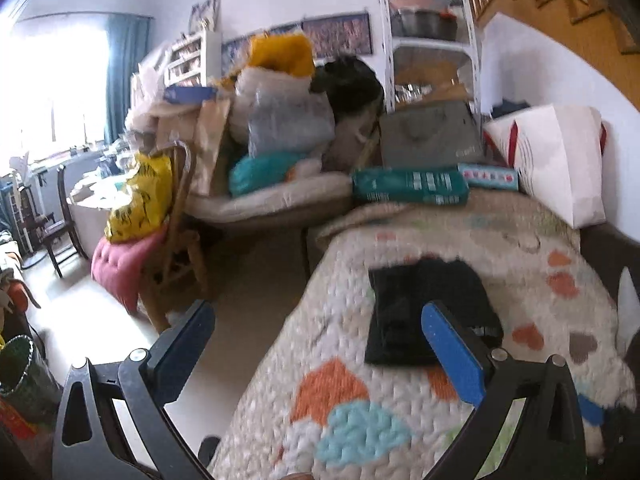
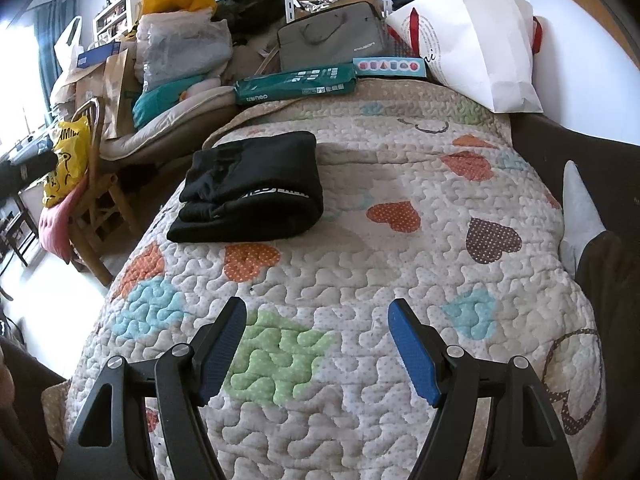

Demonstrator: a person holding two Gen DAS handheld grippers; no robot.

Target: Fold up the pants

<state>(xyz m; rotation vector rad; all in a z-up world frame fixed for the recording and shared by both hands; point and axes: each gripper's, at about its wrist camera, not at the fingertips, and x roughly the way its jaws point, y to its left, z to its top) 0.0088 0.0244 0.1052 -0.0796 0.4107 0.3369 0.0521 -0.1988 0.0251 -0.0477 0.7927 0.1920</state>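
Right wrist view shows the quilted bedspread (image 2: 360, 184) filling most of the frame, and on its far left part lie the black pants (image 2: 252, 188), stacked in a compact rectangle with layered edges facing the camera. By the look of it the folding is nearly or wholly done. What remains, I judge, is squaring the stack: press flat from above and tuck any loose layer without dragging the bundle.

Room is uneven. The pants sit near the bed's left edge, beyond which a wooden chair (image 2: 100, 204) stands, so any nudge should go rightward, toward open quilt. A green box (image 2: 296, 84) and a white paper bag (image 2: 480, 48) line the far end.

The right gripper (image 2: 316, 312) hovers over bare quilt, jaws spread, holding nothing. The left gripper (image 1: 316, 316), also spread and empty, hangs near the pants (image 1: 424, 312).
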